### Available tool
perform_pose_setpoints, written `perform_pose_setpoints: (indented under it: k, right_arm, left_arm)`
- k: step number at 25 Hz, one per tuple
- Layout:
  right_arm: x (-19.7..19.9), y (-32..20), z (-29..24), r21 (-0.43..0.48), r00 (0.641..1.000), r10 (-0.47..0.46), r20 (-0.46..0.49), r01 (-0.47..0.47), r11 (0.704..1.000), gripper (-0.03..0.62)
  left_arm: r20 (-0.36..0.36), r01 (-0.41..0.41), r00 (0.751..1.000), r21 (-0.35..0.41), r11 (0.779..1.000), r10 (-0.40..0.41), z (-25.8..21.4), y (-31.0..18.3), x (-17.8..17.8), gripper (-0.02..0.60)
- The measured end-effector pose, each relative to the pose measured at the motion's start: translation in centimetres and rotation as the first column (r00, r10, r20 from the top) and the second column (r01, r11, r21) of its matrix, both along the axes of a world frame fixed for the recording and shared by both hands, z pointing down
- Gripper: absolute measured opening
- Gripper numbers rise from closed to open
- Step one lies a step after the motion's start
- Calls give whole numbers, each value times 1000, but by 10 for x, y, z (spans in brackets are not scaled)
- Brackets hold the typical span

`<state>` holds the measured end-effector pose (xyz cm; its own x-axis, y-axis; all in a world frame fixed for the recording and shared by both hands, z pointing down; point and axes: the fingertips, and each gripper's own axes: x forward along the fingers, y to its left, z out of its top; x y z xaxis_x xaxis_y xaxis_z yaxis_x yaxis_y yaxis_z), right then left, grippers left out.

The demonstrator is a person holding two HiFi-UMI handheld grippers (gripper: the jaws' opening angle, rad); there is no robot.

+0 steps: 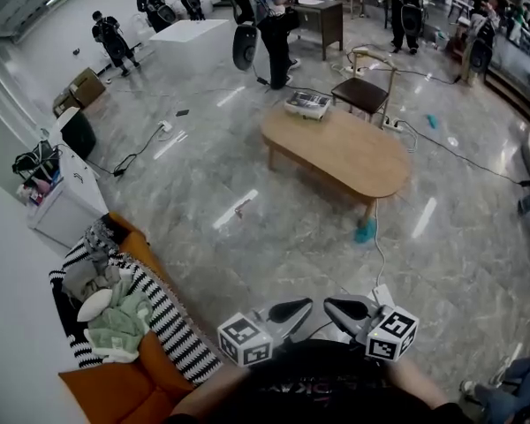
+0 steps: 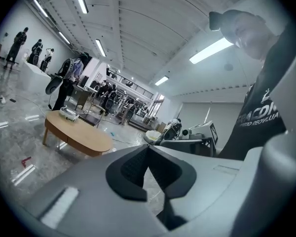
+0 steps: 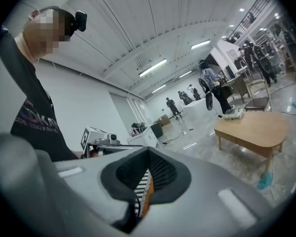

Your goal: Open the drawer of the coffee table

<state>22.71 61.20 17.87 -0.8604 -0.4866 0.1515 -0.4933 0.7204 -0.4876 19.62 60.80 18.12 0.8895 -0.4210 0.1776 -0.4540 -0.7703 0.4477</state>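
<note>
The oval wooden coffee table point(image 1: 336, 153) stands mid-floor, far from me; no drawer front can be made out from here. It also shows small in the left gripper view as the coffee table point(image 2: 76, 132) and in the right gripper view as the coffee table point(image 3: 254, 127). Both grippers are held close to my chest, tips turned toward each other with a small gap between them. My left gripper point(image 1: 300, 308) is shut and empty, its jaws point(image 2: 149, 154) meeting. My right gripper point(image 1: 336, 308) is shut too, with nothing between its pads point(image 3: 148, 174).
A white device point(image 1: 307, 105) sits on the table's far end, a wooden chair point(image 1: 364, 91) behind it. A teal object point(image 1: 366, 230) and a cable lie by the near table leg. An orange sofa with a striped blanket point(image 1: 150, 325) is at left. People point(image 1: 269, 16) stand at the back.
</note>
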Motion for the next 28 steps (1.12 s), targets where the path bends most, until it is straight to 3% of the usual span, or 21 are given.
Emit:
perform_pose_setpoints:
  k: [6,14,23,28]
  right_arm:
    - [3,9,3,15,1000,-3,-20,3,1000,0]
    - [3,5,7,36,999,-30,-39,31,999,0]
    - [1,-6,1,35,998,-58,-14,58,998,0]
    - [-4,-13,-5,52,997,-81,8,80,995,0]
  left_arm:
    - [7,-26,1000,-6,1000,26,4,8,8,-2]
    - [-20,-133,991,28,991,134,-2,10,25,-2]
    - [-25,-146,989,49,988,147,-10,-1,27,0]
    - [-11,-146,989,97,985,147,-16,-7,22,0]
